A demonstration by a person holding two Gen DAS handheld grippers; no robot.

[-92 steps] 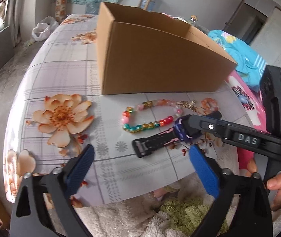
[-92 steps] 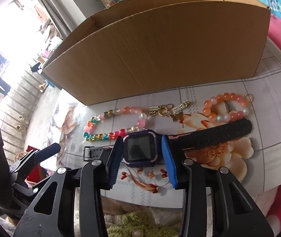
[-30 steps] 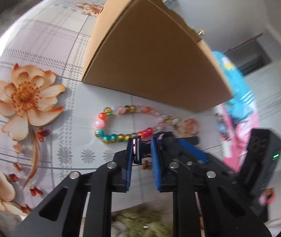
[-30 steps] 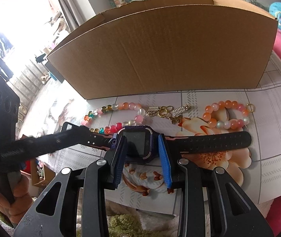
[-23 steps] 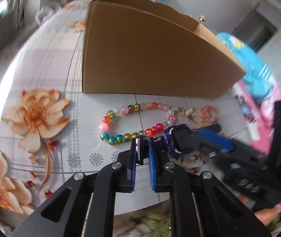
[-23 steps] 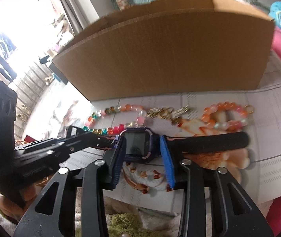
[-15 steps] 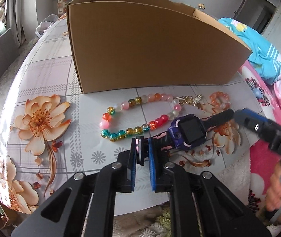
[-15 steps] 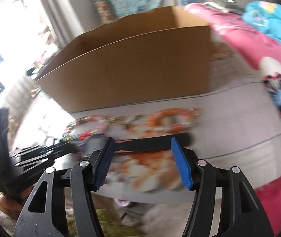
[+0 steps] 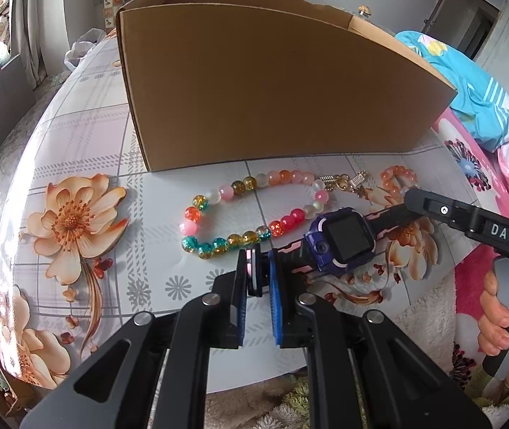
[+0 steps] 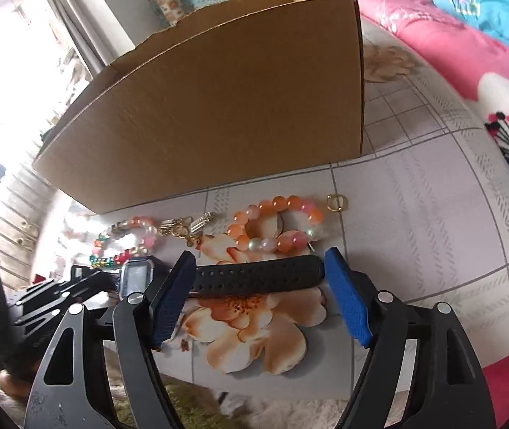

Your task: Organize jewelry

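Observation:
A purple smartwatch [image 9: 344,237] with a black strap [image 10: 258,279] lies flat on the flowered tablecloth [image 9: 86,150], in front of a cardboard box [image 9: 272,85]. My left gripper [image 9: 258,261] is shut on the strap's buckle end. My right gripper [image 10: 258,258] is opening its jaws; the strap's other end lies between them and the pads do not press it. A multicoloured bead bracelet [image 9: 251,211] lies between the watch and the box. An orange bead bracelet [image 10: 276,225] and a small gold ring [image 10: 336,202] lie just beyond the strap.
The box [image 10: 218,107] stands open-topped and tall right behind the jewelry. Pink bedding [image 10: 469,53] and a blue cloth [image 9: 469,82] lie on the right. A person's hand [image 9: 497,318] holds the right gripper's handle. The table's front edge is close below both grippers.
My right gripper has let go of the watch body, slid right along the strap and spread its jaws wide. The left gripper, open three seconds ago, now grips the buckle end and has rolled level.

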